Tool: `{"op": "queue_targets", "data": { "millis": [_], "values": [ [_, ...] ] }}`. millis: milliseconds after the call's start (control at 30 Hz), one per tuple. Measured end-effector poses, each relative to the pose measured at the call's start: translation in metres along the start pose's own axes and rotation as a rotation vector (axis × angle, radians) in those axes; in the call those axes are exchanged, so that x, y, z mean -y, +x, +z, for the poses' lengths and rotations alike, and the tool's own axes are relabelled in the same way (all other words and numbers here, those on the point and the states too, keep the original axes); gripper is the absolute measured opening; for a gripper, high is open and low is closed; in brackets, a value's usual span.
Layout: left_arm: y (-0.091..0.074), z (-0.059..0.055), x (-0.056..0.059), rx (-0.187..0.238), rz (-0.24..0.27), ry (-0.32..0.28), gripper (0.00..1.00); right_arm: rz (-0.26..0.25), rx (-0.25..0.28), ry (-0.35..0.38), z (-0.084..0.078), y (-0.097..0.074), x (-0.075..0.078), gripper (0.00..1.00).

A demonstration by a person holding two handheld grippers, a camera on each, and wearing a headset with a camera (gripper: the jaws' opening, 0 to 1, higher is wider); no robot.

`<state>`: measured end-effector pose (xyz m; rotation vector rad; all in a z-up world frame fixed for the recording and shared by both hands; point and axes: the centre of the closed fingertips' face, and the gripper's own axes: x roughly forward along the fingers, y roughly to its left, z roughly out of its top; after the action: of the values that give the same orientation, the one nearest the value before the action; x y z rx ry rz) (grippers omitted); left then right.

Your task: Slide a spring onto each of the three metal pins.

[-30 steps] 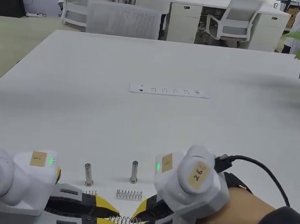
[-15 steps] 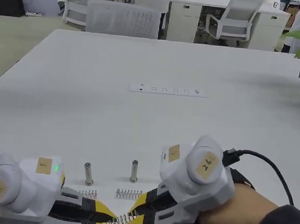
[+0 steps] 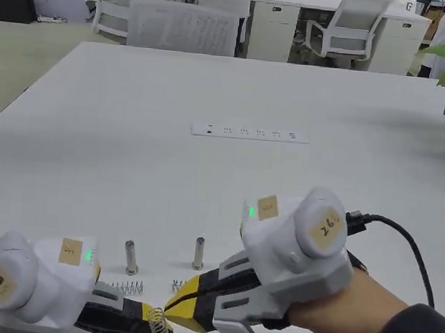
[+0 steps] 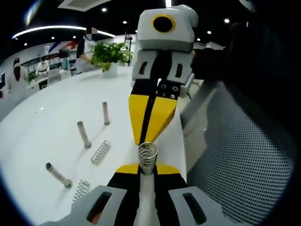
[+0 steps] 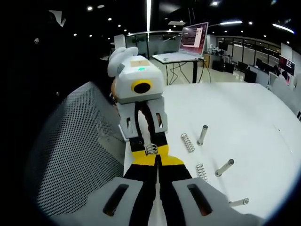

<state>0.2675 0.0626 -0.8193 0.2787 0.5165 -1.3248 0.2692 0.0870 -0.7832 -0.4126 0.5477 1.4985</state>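
Honestly, the left gripper [image 4: 147, 167] was pinching one spring [image 4: 147, 155] on the near side, and the right gripper [image 5: 158, 162] had its jaws pressed together just beside it. I'd line that spring's bore up with a pin [image 4: 83, 134] before sliding. Versus a second earlier, the right gripper had shifted left, over the spring.

left claw [image 4: 147, 170] yellow-black | spring [image 4: 147, 157] silver | table [image 3: 206, 173] white
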Motion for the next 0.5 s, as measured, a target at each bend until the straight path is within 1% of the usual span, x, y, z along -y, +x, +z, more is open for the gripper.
{"op": "queue_targets", "data": {
  "millis": [67, 167, 267, 367, 500],
  "values": [
    [-0.001, 0.002, -0.003, 0.011, 0.006, -0.005, 0.03, -0.001, -0.006, -0.002, -0.001, 0.001, -0.001, 0.00],
    [-0.002, 0.003, -0.005, 0.017, 0.012, -0.012, 0.03, 0.001, -0.001, 0.004, 0.001, 0.001, -0.001, 0.00],
    [-0.002, 0.002, -0.005, 0.015, 0.015, -0.012, 0.03, 0.011, -0.003, -0.007, 0.001, 0.001, -0.003, 0.00],
    [-0.002, 0.000, -0.005, 0.008, 0.019, -0.013, 0.03, 0.020, 0.004, -0.002, 0.003, 0.003, -0.007, 0.06],
    [-0.001, 0.000, -0.002, -0.002, 0.008, -0.003, 0.03, 0.015, 0.032, -0.010, 0.012, 0.004, -0.007, 0.10]
  ]
}}
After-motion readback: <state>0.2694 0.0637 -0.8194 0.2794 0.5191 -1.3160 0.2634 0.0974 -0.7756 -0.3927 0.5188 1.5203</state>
